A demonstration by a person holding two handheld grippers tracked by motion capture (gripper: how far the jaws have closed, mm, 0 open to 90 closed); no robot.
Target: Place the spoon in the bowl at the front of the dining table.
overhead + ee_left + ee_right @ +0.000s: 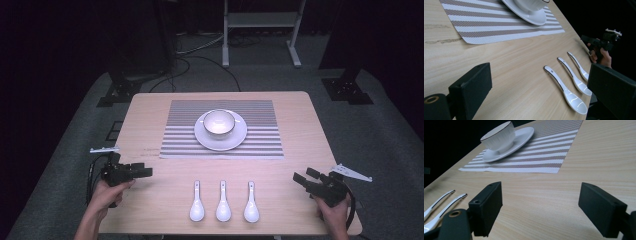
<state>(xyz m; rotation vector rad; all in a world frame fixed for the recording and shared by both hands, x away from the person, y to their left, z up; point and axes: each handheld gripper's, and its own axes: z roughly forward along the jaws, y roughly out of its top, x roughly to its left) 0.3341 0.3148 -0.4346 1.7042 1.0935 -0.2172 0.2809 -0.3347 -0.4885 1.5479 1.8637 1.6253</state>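
Three white ceramic soup spoons — the left spoon (196, 202), the middle spoon (223, 202) and the right spoon (251, 202) — are seen laid side by side near the front edge of the wooden table (150, 115), bowls toward the person and handles pointing away, apparently set out for easy picking. They are flanked by two handheld tools: the left gripper (142, 171) is held low over the table well to their left, its jaws spread wide with nothing between them, while the right gripper (304, 178) is poised to their right, its jaws likewise wide and empty. Both are aimed inward, seemingly readied for a first reach. Farther back, a gold-rimmed white bowl (219, 122) is set on a white plate (237, 137), centred on a striped placemat (260, 112), probably as the spoons' destination.
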